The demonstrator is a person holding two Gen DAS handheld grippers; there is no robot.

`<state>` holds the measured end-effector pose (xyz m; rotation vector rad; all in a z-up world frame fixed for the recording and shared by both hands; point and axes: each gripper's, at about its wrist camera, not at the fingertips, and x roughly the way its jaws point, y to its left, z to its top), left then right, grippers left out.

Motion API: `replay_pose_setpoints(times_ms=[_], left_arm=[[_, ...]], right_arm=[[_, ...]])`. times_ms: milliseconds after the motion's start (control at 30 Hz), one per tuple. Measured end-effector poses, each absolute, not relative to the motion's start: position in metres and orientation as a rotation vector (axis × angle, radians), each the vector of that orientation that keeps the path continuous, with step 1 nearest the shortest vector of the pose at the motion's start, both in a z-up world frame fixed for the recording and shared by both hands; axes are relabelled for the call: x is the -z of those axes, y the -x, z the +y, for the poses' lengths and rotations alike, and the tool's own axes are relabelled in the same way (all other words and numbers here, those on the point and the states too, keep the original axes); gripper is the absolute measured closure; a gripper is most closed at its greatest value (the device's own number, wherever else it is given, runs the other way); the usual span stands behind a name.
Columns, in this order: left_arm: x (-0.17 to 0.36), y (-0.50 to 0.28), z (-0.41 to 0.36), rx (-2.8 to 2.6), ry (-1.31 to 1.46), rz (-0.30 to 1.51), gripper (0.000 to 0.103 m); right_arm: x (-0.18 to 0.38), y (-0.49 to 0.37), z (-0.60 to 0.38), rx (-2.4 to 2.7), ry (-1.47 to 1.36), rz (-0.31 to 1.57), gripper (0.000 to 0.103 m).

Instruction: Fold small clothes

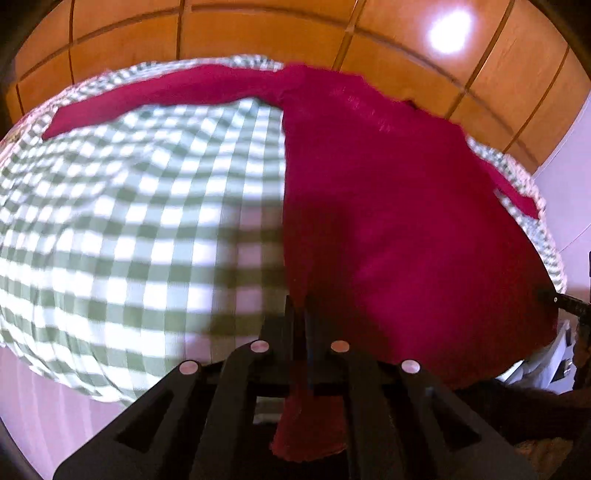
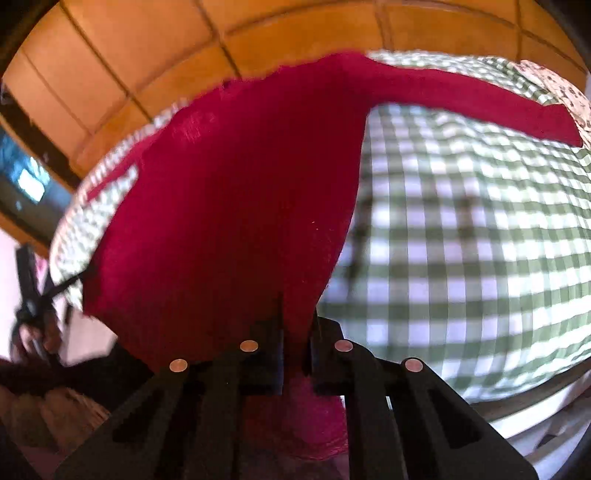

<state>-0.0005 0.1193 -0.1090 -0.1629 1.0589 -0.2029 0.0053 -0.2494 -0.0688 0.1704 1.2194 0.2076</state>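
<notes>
A red long-sleeved top (image 1: pixel 399 221) lies spread on a green-and-white checked cloth (image 1: pixel 140 221). One sleeve stretches out to the left in the left wrist view. My left gripper (image 1: pixel 299 314) is shut on the near left corner of the top's hem, and the cloth hangs down between its fingers. In the right wrist view the same red top (image 2: pixel 229 206) fills the left half, with a sleeve running right over the checked cloth (image 2: pixel 461 236). My right gripper (image 2: pixel 297 321) is shut on the near right corner of the hem.
Wooden panelled wardrobe doors (image 1: pixel 258 33) stand behind the table. The other hand-held gripper (image 2: pixel 29 288) shows at the left edge of the right wrist view. The checked cloth's near edge drops off to a pale floor (image 1: pixel 44 398).
</notes>
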Motion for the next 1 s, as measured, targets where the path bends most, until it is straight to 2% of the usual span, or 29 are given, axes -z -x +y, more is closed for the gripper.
replay_pose_setpoints(times_ms=[67,100,167,233,267,300,400,633,667,833,933,967,1000], left_arm=[[0.109,-0.001,0.118,0.177,0.161,1.056,0.088],[0.105,-0.002,0.119,0.174,0.161,1.051,0.073],[0.092,-0.003,0.121,0.138,0.145,1.006,0.056],[0.077,-0.009,0.126,0.132,0.163,0.957,0.056],[0.071,-0.014,0.126,0.133,0.172,0.94,0.055],[0.063,-0.022,0.123,0.136,0.183,0.912,0.054],[0.055,-0.046,0.106,0.161,0.181,0.881,0.048],[0.07,-0.107,0.037,0.225,0.13,0.923,0.043],[0.073,-0.112,0.03,0.231,0.123,0.934,0.043],[0.093,-0.119,0.012,0.223,0.085,1.012,0.042],[0.097,-0.122,0.008,0.213,0.068,1.015,0.037],[0.097,-0.123,0.007,0.212,0.064,1.017,0.036],[0.098,-0.124,0.007,0.211,0.064,1.018,0.034]], right_arm=[[0.083,-0.005,-0.246,-0.201,-0.17,1.248,0.094],[0.082,-0.007,-0.248,-0.209,-0.214,1.239,0.094],[0.074,-0.011,-0.26,-0.238,-0.284,1.209,0.09],[0.062,-0.018,-0.28,-0.18,-0.316,1.151,0.066],[0.062,-0.018,-0.28,-0.18,-0.316,1.151,0.05],[0.058,-0.023,-0.297,-0.132,-0.362,1.113,0.049],[0.053,-0.041,-0.358,0.031,-0.515,1.02,0.049],[0.073,-0.094,-0.523,0.441,-0.82,0.833,0.05],[0.073,-0.094,-0.523,0.441,-0.82,0.833,0.054],[0.082,-0.124,-0.584,0.552,-0.921,0.752,0.055],[0.086,-0.144,-0.602,0.603,-0.912,0.754,0.055],[0.089,-0.151,-0.612,0.615,-0.904,0.753,0.056],[0.089,-0.155,-0.619,0.627,-0.886,0.758,0.071]])
